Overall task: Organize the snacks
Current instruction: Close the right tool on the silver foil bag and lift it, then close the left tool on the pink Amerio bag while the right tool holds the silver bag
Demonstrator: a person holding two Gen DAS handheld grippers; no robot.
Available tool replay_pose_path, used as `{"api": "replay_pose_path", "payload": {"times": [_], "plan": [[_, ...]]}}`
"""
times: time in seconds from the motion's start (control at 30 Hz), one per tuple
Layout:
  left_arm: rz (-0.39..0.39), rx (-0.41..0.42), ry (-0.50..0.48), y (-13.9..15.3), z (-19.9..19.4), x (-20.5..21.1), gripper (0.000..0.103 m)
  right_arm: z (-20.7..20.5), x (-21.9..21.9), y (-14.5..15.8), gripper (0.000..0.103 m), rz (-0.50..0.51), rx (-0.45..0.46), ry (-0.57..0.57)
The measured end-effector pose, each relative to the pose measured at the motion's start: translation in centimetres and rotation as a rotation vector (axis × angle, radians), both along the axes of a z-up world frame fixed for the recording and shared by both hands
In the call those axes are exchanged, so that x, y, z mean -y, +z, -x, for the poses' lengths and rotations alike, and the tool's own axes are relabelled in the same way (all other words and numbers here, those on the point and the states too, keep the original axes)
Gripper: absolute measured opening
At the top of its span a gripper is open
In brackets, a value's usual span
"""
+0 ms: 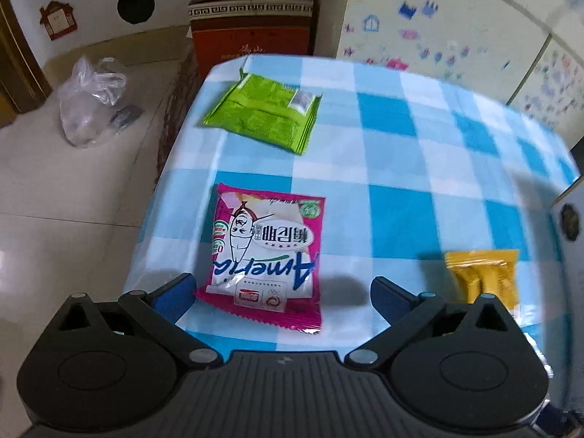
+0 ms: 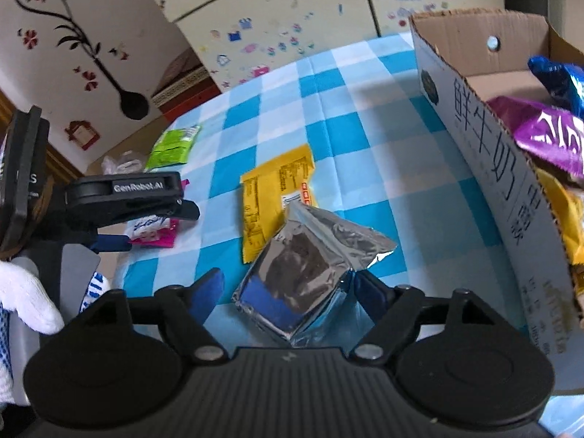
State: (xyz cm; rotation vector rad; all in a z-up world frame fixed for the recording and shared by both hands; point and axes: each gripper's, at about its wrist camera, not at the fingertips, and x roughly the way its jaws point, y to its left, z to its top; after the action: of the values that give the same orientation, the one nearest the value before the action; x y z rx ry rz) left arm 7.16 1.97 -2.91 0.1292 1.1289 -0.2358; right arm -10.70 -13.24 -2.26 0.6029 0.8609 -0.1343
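The left gripper (image 1: 281, 292) hangs spread over the pink snack packet (image 1: 264, 255) on the checked table (image 1: 401, 189). The right gripper (image 2: 288, 292) is spread around a silver foil packet (image 2: 306, 270), left of the cardboard box (image 2: 485, 168) holding snacks; whether it grips is unclear.

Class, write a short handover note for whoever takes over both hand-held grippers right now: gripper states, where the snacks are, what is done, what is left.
Left hand-held gripper: open, empty, just above the pink packet.
Right hand-held gripper: open around the silver packet; grip unclear.
Done: purple packet and others already in the cardboard box.
Left on the checked tablecloth: pink, green packet, yellow packet, silver.
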Motion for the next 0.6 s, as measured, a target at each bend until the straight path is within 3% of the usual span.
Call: {"api": "replay_pose_path", "payload": {"times": [0.27,0.43,0.5,0.6], "plan": [[0.004,0.017,0.018,-0.1,0.1,-0.3,0.103,-0.7,-1.3,-0.2,0.093,0.055,0.015,-0.018],[0.002,0.021,0.020,-0.1,0.0,-0.2,0.103,-0.9,-2.5,-0.2,0.093,0.135,0.003,0.005],[0.004,0.029,0.015,-0.2,0.0,-0.2,0.103,-0.9,-2.5,-0.2,0.090,0.145,0.002,0.004],[0.004,0.038,0.016,-0.1,0.2,-0.1,0.103,-0.8,-2.2,0.0,0.071,0.177,-0.005,0.000]]}}
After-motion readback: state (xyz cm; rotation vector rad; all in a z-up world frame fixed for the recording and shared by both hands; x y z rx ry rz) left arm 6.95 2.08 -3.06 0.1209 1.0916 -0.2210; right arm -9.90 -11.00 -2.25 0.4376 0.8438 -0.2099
